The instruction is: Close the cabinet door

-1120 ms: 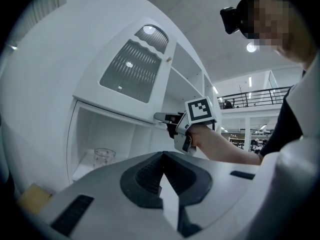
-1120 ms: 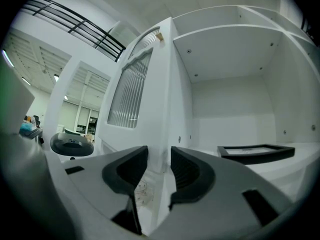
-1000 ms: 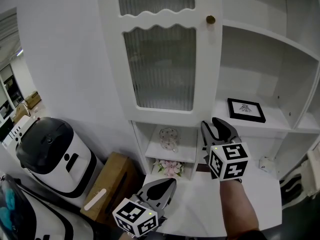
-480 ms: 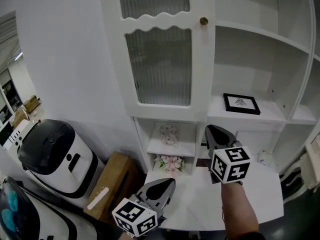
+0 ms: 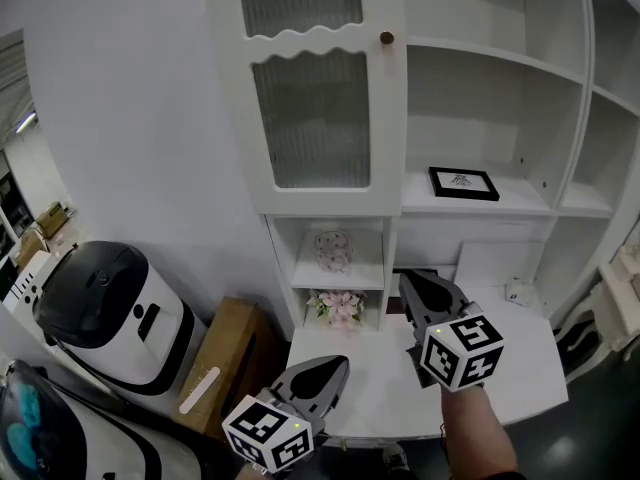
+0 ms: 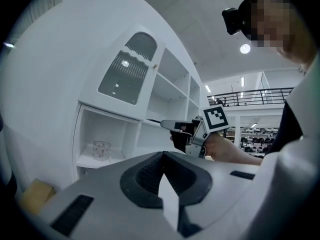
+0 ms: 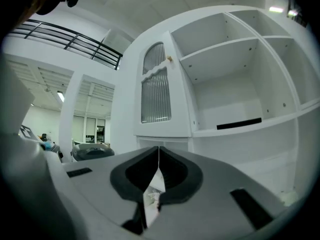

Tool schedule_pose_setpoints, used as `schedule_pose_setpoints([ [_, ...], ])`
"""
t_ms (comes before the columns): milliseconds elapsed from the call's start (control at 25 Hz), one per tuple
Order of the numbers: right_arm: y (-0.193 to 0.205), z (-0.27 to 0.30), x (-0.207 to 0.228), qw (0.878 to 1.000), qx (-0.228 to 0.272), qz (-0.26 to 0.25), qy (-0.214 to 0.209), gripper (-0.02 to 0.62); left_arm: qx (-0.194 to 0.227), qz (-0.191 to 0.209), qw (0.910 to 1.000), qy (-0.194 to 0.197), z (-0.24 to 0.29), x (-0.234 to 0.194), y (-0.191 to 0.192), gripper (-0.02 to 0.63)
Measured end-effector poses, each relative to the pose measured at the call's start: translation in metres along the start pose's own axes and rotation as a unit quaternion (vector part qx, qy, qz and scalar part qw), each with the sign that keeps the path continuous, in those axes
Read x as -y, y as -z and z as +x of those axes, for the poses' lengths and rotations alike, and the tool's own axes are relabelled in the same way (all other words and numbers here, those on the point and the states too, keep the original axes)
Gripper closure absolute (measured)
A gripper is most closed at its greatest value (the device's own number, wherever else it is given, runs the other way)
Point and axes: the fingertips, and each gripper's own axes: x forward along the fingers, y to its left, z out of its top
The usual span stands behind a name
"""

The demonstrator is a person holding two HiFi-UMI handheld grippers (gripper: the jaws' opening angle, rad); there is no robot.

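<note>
Standing flat against the front of the tall white shelf unit (image 5: 570,98), the white cabinet door with 2 ribbed glass panes (image 5: 310,118) covers the upper left bay. From the head view and both gripper views it looks flush with the frame, with no gap to be seen at its right edge. Its small round brass knob (image 5: 386,38) sits near the top right corner, and neither gripper touches it.

To the right of the door, on the open shelf at its lower edge, lies a black-framed picture (image 5: 463,183). Directly under the door are 2 small open niches: the upper one holds a clear patterned glass cup (image 5: 333,250), the lower one a bunch of pale pink flowers (image 5: 338,308).

The right gripper (image 5: 408,280) is held level over the white counter (image 5: 520,358), below the door and well apart from it, pointing at the shelves. Its jaws are pressed together with nothing between them. The left gripper (image 5: 338,365) is lower and to the left, near the counter's front edge, and its jaws likewise meet along a single seam, holding nothing.

Left of the unit, on the floor, stand a brown cardboard box (image 5: 225,353) and a rounded white machine with a black top (image 5: 110,308).
</note>
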Motion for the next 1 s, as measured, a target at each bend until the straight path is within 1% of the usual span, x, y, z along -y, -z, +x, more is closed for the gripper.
schedule_pose_setpoints([
  [200, 0.009, -0.030, -0.027, 1.000, 0.000, 0.005, 0.002, 0.588, 0.001, 0.009, 0.9998, 0.017, -0.021, 0.014, 0.003, 0.604],
  [360, 0.014, -0.053, -0.040, 1.000, -0.006, 0.007, 0.005, 0.588, 0.003, 0.000, 0.9998, 0.021, -0.035, 0.023, 0.010, 0.604],
  [480, 0.014, -0.067, -0.046, 1.000, -0.005, 0.010, 0.001, 0.589, 0.003, 0.001, 0.9998, 0.019, -0.041, 0.032, 0.013, 0.604],
  [720, 0.019, -0.091, -0.048, 1.000, -0.009, 0.007, -0.022, 0.589, 0.012, 0.003, 0.9999, -0.006, -0.046, 0.052, 0.014, 0.604],
  [1000, 0.022, -0.117, -0.038, 0.998, -0.021, 0.002, -0.061, 0.589, 0.017, -0.012, 0.9989, -0.041, -0.038, 0.085, 0.023, 0.604],
])
